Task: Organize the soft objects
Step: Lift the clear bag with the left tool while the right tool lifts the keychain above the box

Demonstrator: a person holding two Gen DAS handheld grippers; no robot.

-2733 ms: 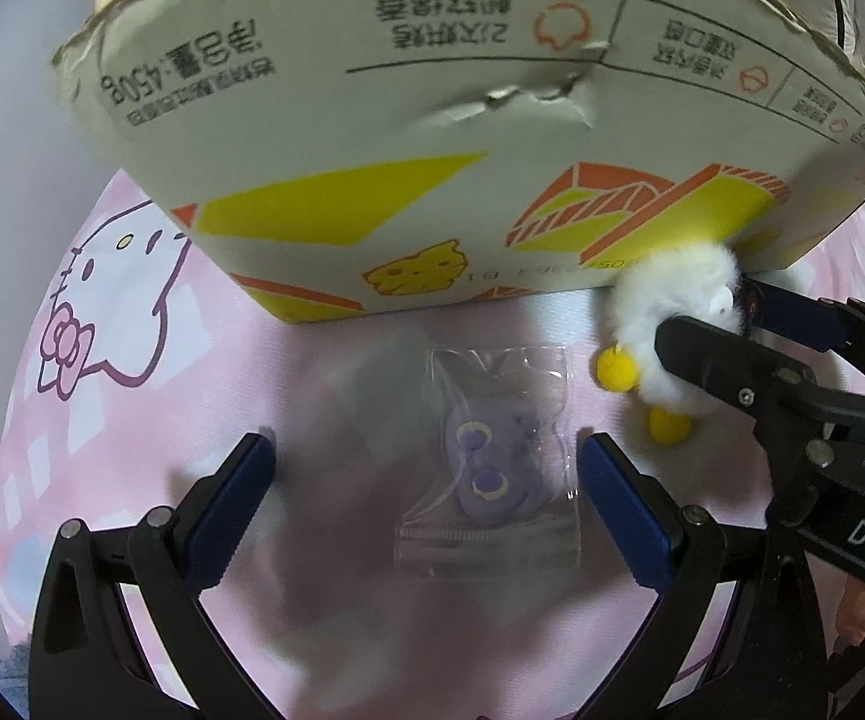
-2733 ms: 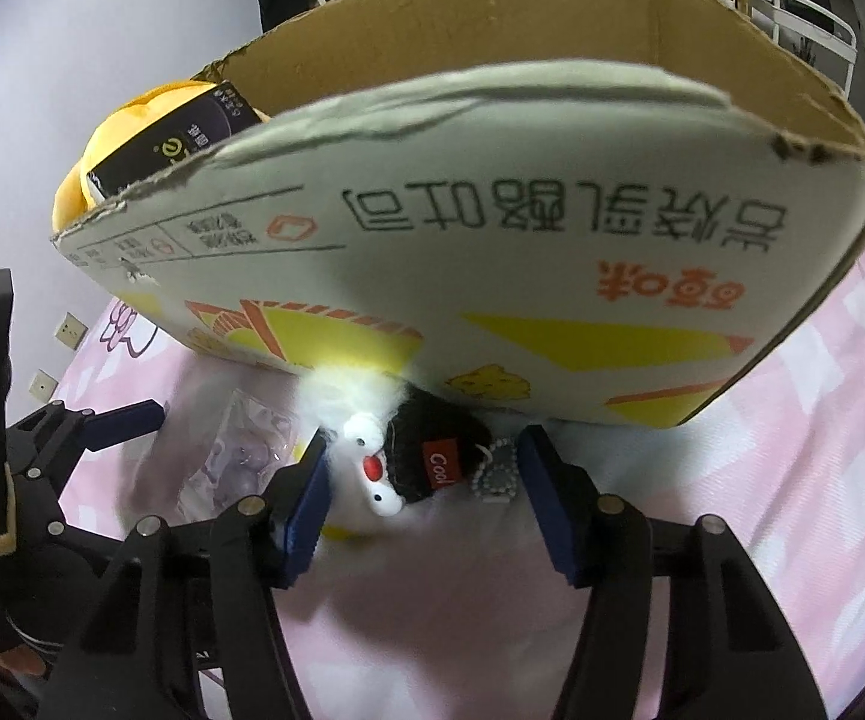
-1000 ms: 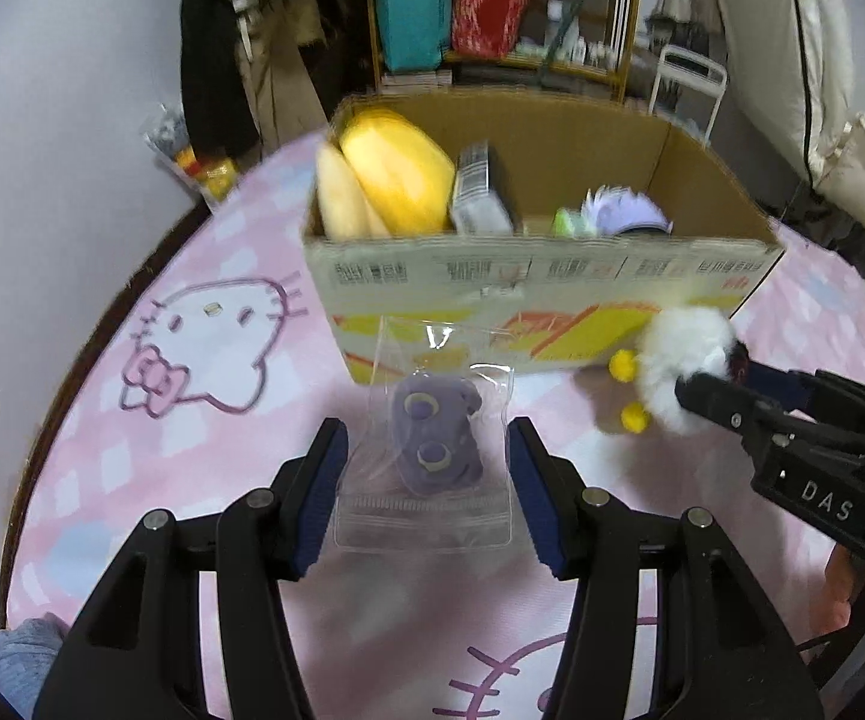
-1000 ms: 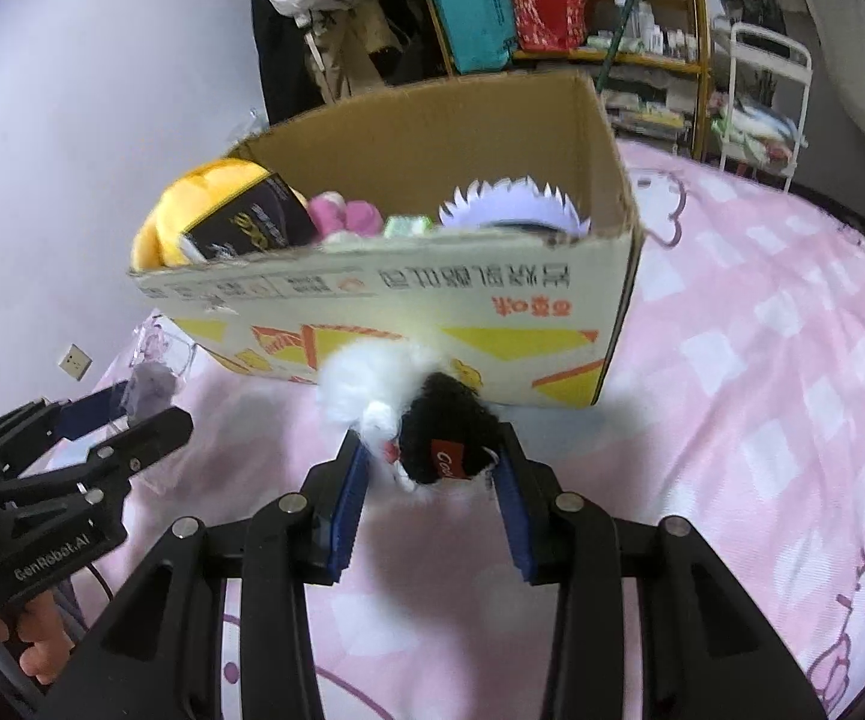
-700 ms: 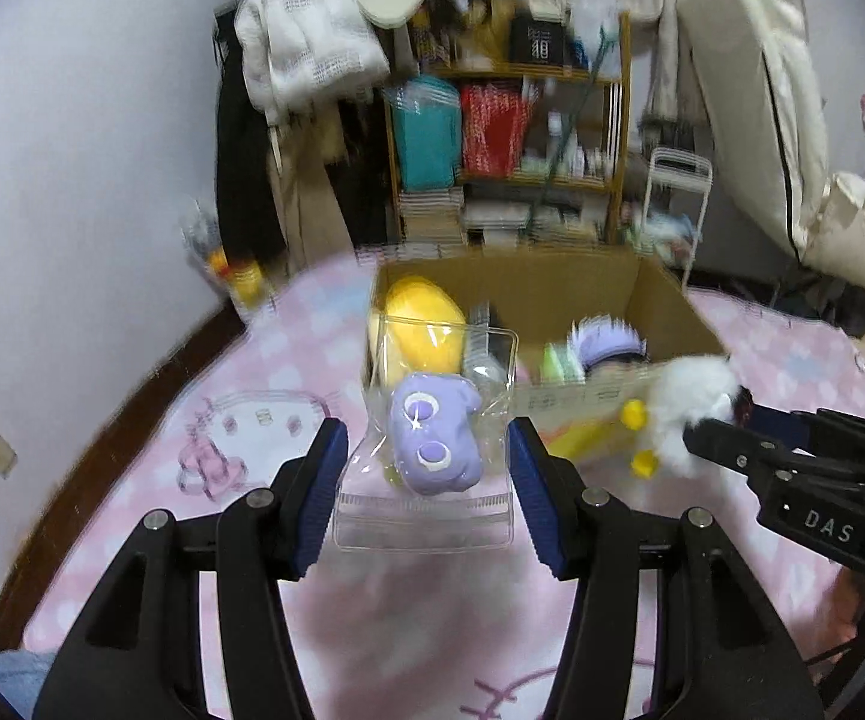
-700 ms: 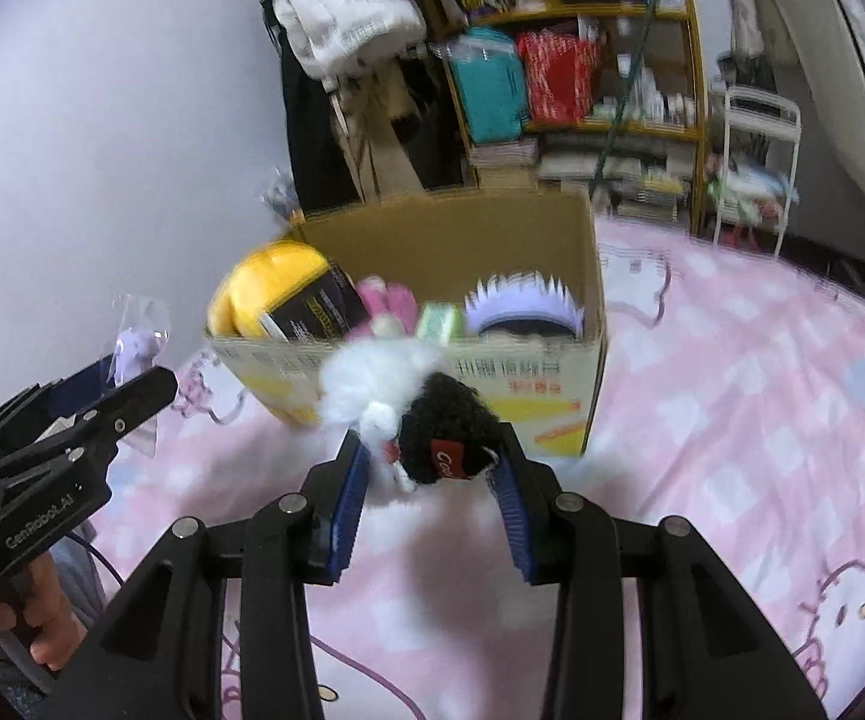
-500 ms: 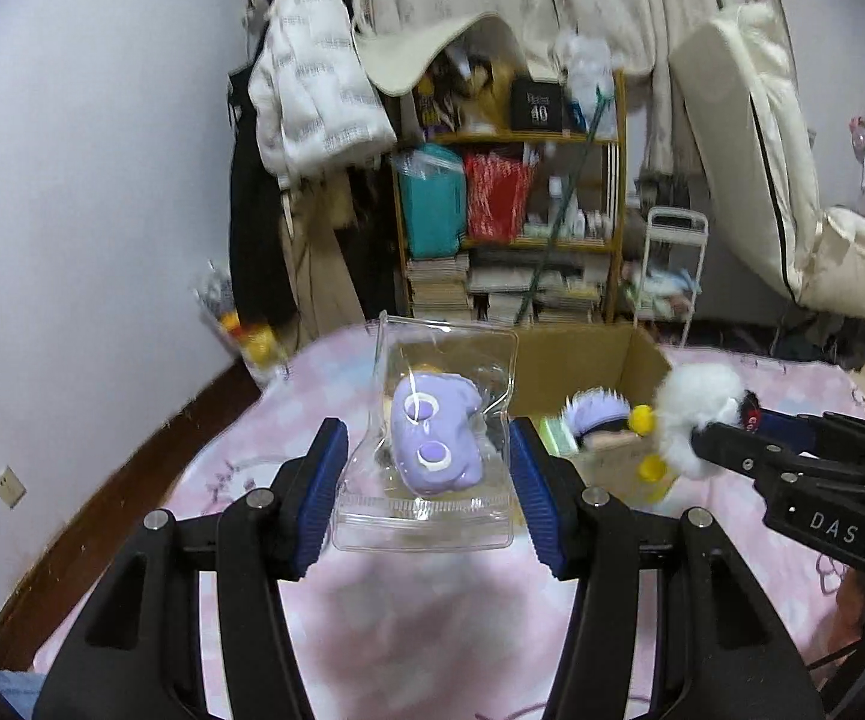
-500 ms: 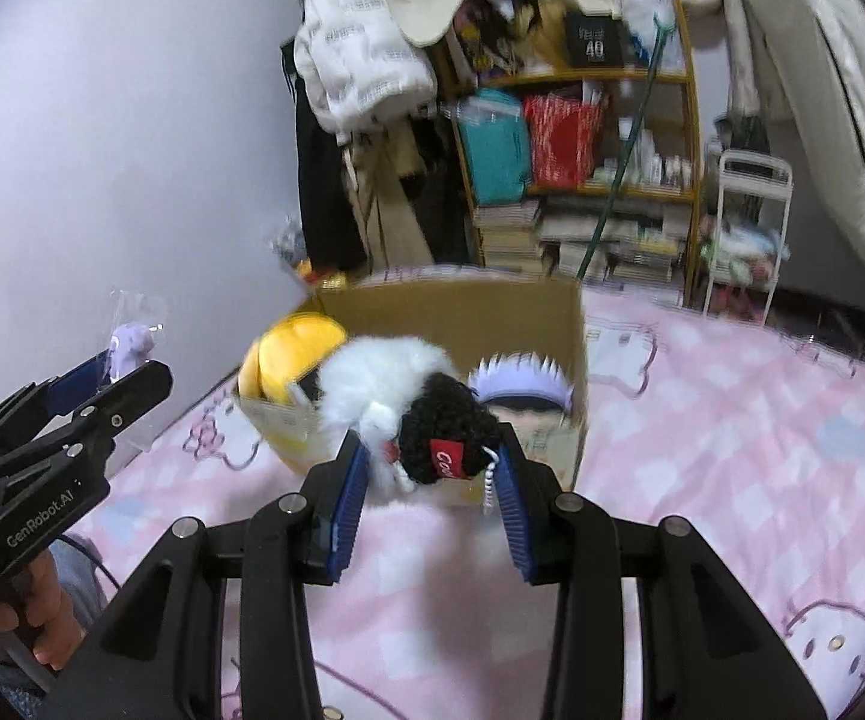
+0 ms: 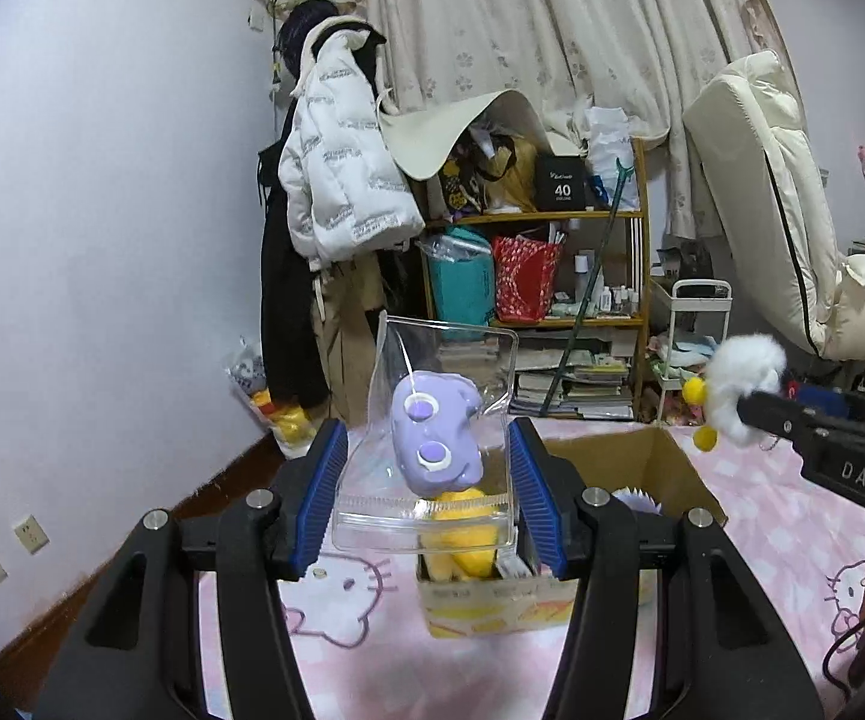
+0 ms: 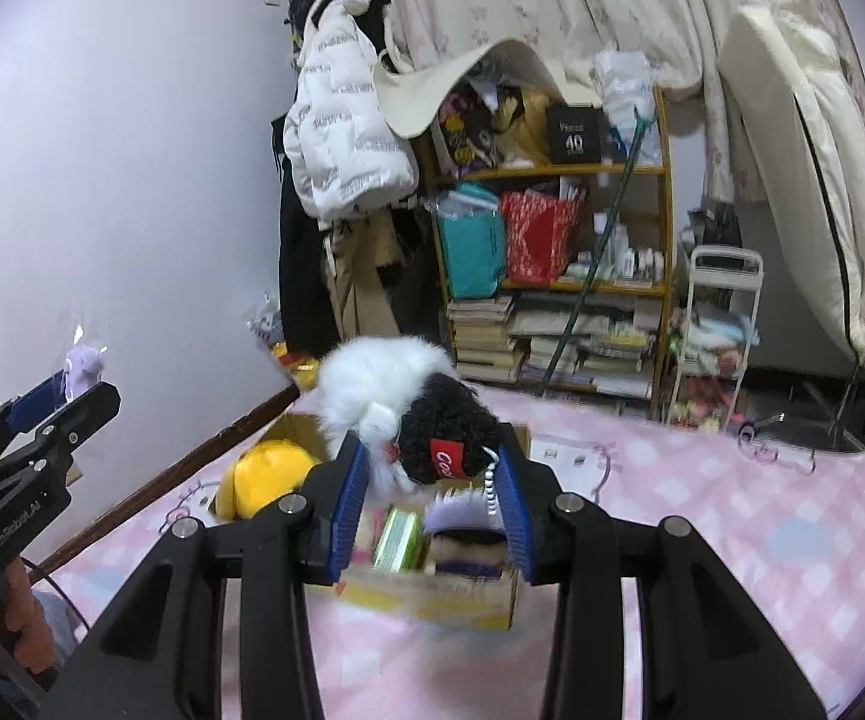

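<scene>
"das" stands in white on the right gripper (image 9: 786, 414); "genrobot.ai" on the left gripper (image 10: 66, 396). a black box (image 9: 562, 183) on the shelf reads "40". the plush's red tag (image 10: 448, 458) shows "coo", partly hidden.

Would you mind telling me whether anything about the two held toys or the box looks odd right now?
Nothing stands out. The left gripper holds the clear bag with the purple toy, the right gripper holds the black-and-white plush, and the cardboard box sits upright on the pink sheet.
</scene>
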